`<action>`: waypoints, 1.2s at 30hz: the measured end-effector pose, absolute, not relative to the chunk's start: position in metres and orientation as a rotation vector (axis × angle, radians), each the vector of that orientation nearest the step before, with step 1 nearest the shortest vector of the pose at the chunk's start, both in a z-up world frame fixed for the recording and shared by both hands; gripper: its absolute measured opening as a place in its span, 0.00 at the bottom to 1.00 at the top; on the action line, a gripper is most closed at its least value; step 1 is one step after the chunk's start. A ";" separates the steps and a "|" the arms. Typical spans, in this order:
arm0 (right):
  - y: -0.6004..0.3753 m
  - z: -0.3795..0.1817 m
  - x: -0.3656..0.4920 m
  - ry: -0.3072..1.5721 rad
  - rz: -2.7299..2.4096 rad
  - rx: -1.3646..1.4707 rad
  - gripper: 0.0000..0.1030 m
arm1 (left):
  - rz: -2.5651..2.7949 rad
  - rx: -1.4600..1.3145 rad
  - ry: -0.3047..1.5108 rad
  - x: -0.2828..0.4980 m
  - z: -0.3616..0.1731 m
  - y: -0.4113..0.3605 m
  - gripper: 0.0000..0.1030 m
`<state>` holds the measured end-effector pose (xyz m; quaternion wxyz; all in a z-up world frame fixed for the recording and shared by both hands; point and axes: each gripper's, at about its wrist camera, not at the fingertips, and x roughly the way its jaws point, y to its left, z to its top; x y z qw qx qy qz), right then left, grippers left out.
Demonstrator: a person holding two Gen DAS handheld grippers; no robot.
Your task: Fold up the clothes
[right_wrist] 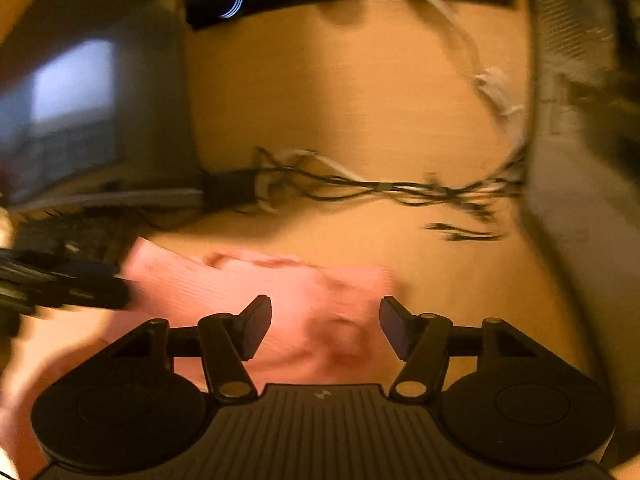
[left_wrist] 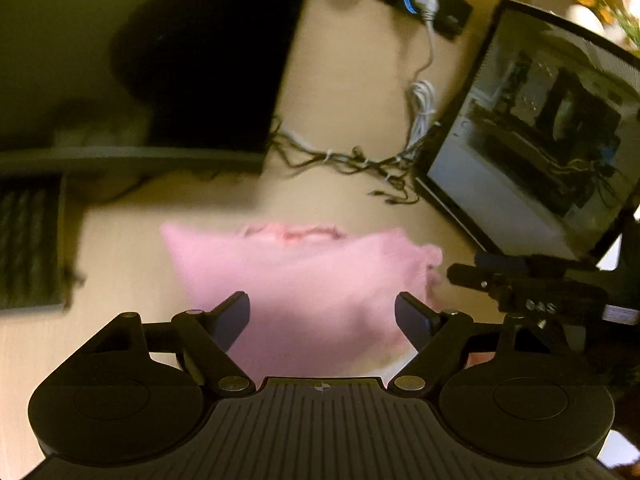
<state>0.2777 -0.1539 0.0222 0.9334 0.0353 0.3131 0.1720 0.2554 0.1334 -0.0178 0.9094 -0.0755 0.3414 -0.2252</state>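
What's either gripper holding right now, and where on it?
Nothing. Left gripper and right gripper are both open above the pink garment, with no cloth pinched between the fingers.

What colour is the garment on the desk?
Pink, plain, no visible print. The garment shows best in the left wrist view; the right wrist view tints it salmon.

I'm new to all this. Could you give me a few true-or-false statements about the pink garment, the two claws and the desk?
1. Both claws, left and right, are open. True.
2. The garment is blue. False: it is pink.
3. The garment lies on a wooden desk. True.
4. The left claw grips a sleeve. False: nothing is between its fingers.
5. Tangled cables lie beyond the garment. True.
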 end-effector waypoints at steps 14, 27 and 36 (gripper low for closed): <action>-0.146 -0.031 0.391 0.763 0.307 -0.006 0.53 | -0.445 -0.237 0.813 0.362 -0.083 0.137 0.84; -0.199 0.007 0.264 0.724 0.324 0.008 0.65 | -0.316 -0.096 0.881 0.273 -0.076 0.154 0.93; -0.208 -0.013 0.190 0.831 0.386 -0.224 0.65 | -0.163 -0.005 0.918 0.190 -0.077 0.159 0.54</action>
